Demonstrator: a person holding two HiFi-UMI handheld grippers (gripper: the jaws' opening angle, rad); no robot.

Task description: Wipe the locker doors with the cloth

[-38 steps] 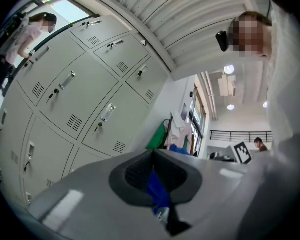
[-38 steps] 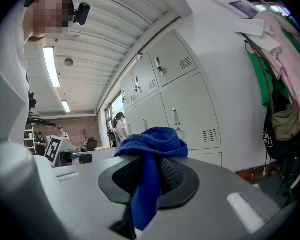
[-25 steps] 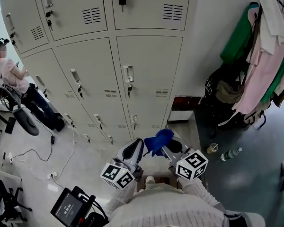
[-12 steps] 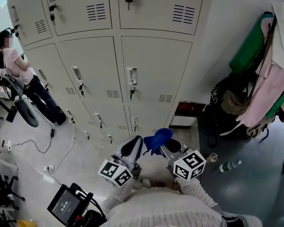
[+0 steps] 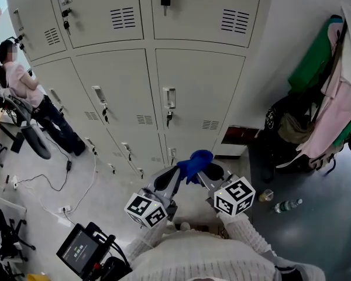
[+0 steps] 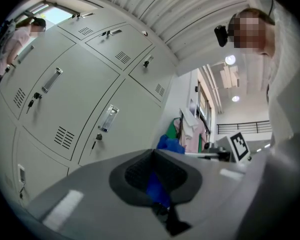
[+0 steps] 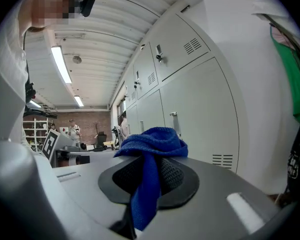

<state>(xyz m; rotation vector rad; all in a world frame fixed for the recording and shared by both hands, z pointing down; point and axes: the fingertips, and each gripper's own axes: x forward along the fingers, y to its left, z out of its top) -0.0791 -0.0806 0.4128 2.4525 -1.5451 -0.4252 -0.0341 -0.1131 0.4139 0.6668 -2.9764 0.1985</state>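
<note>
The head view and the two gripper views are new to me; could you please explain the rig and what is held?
No robot: a person holds a two-jaw hand-held gripper in each hand. The head view comes from a camera on the person's head, looking down at the left hand-held gripper, the right hand-held gripper and the pale grey metal lockers. The other two pictures come from cameras riding on each tool, looking along its jaws. The right jaws are shut on a blue terry cloth; the left jaws close on a blue sliver, apparently the same cloth. A clear plastic bottle lies on the floor.
</note>
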